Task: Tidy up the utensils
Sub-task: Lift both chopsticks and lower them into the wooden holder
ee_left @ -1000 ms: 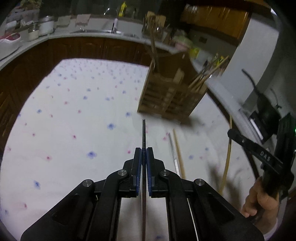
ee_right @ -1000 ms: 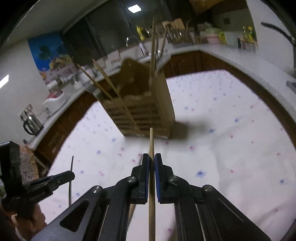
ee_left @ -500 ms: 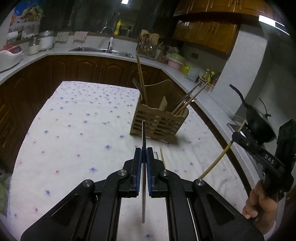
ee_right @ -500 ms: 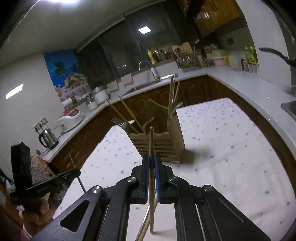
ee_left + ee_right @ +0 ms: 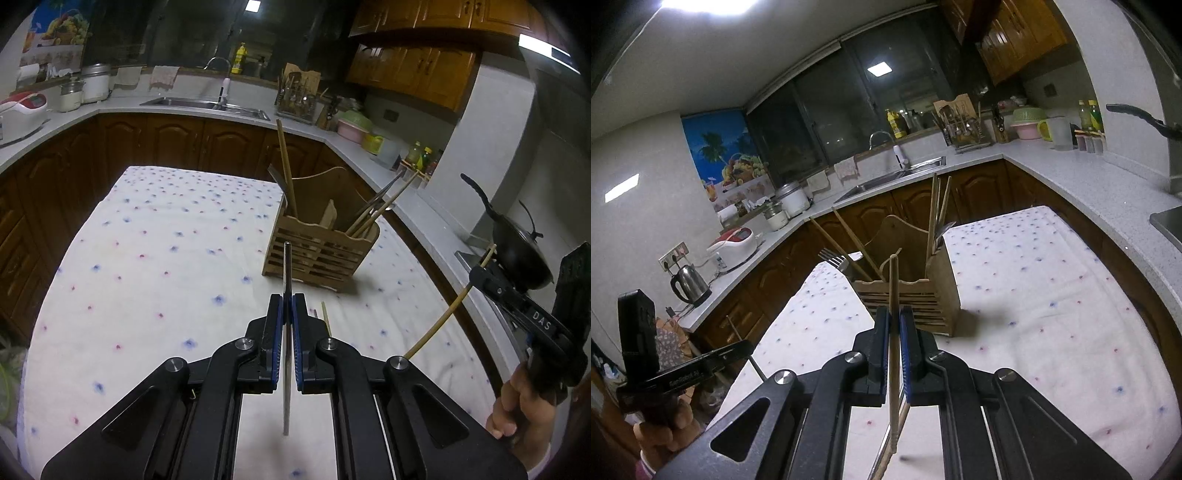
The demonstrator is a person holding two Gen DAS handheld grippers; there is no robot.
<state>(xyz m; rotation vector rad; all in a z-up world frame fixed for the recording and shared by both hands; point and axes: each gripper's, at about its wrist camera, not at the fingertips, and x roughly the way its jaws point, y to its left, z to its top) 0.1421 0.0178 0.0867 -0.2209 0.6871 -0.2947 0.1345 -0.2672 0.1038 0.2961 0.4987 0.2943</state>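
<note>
My left gripper (image 5: 287,306) is clamped on a thin metal chopstick (image 5: 286,266), my right gripper (image 5: 894,317) on a bamboo chopstick (image 5: 894,280) — both mid-frame before the wooden holder (image 5: 321,247). Light, stiff, slippery — I'd grip mid-shaft.

Dim kitchen, sharp focus — a bright ceiling lamp (image 5: 709,5) glares above the tongs; fisheye bending and dark corners frame both views.

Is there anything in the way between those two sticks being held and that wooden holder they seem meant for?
Nothing visible. Only bare tablecloth lies between the metal chopstick, the bamboo chopstick and the wooden holder.
</note>
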